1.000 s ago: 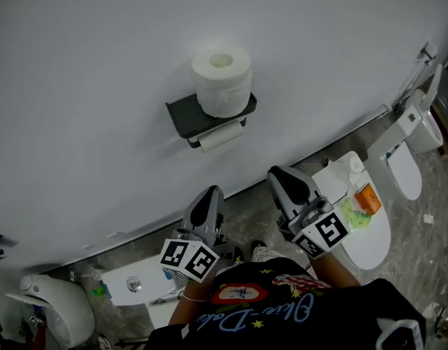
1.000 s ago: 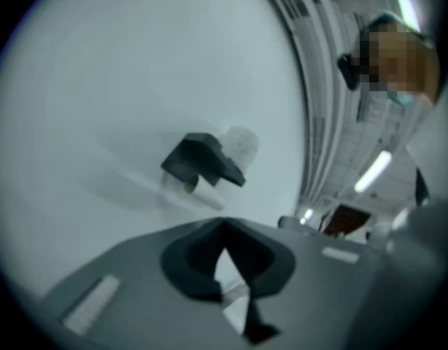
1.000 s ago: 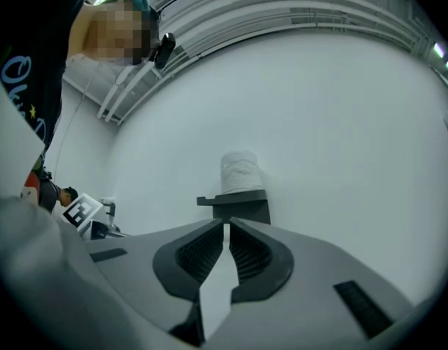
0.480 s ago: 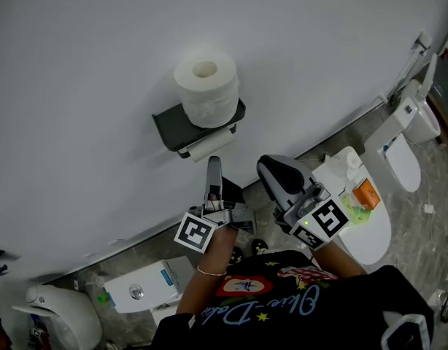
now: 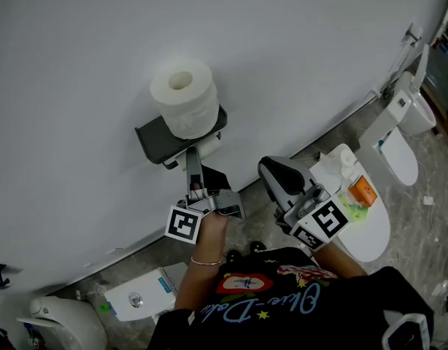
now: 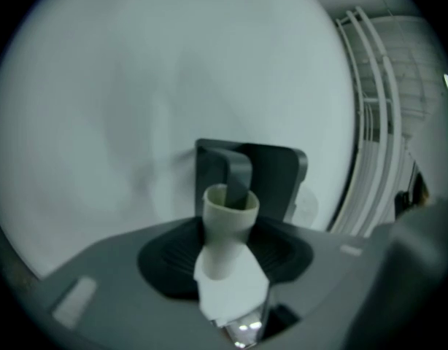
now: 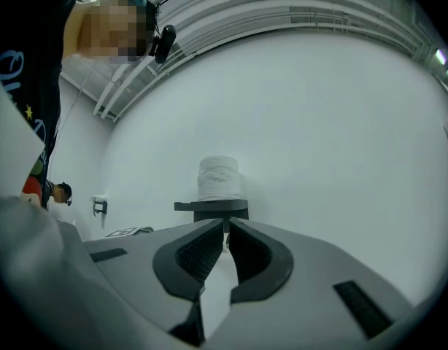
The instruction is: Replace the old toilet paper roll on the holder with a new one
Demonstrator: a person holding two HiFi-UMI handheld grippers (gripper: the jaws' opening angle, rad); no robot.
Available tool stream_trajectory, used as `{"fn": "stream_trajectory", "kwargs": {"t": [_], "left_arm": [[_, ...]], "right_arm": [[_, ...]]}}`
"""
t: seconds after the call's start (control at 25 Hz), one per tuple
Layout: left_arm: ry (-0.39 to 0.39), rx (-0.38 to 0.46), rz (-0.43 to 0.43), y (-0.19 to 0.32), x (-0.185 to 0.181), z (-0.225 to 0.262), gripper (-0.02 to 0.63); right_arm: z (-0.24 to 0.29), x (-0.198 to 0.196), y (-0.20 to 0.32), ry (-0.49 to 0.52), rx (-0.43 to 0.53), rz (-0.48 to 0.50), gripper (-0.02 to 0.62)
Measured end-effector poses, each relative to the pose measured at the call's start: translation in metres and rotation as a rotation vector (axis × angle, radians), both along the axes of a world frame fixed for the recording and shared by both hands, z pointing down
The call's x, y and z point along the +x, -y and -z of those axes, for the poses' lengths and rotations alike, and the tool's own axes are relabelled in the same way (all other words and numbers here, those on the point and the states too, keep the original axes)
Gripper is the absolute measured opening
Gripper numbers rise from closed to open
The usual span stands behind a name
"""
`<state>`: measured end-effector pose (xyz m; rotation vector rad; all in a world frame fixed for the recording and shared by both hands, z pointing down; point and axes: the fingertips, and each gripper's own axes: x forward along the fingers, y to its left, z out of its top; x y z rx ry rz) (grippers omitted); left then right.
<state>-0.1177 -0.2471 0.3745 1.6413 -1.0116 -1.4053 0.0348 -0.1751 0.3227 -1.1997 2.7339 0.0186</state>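
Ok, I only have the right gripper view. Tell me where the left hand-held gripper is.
Observer: The left hand-held gripper is up under the dark grey wall-mounted shelf holder that carries the full white toilet paper roll.
Operator: Report what is between its jaws.
Observer: A nearly bare beige cardboard tube with a white paper scrap, threaded on the holder's arm; the jaws close against both its sides.
Operator: Name what lies to my right.
Observer: A white toilet with its lid down, a small orange box on top.
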Motion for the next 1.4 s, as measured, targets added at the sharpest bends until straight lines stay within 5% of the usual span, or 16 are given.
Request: {"fn": "stream_trajectory", "kwargs": {"t": [0.4,0.76,1.04,1.28,1.4], "left_arm": [[0.043,0.019,-0.049,0.014,0.018,-0.001,0.183],[0.146,0.039,-0.218,0.039,0.107,0.002,0.183],[0.71,0.105,-0.294,-0.012,0.142,-0.017,0.184],[1.308,0.113,-0.185,-0.06,0.102,-0.029,0.184],[1.48,0.074,-0.083,-0.074,0.064,-0.03,0.184]], "right_arm": [[-0.005,0.008,0.006,0.002,-0.011,-0.033,0.014],[-0.002,0.065,0.001,-0.009,-0.01,-0.157,0.014],[-0.002,0.082,-0.001,0.016,-0.02,-0.2,0.014],[-0.007,0.056,0.002,0.046,-0.031,-0.108,0.014],[-0.015,0.036,0.004,0.045,-0.037,-0.051,0.014]]}}
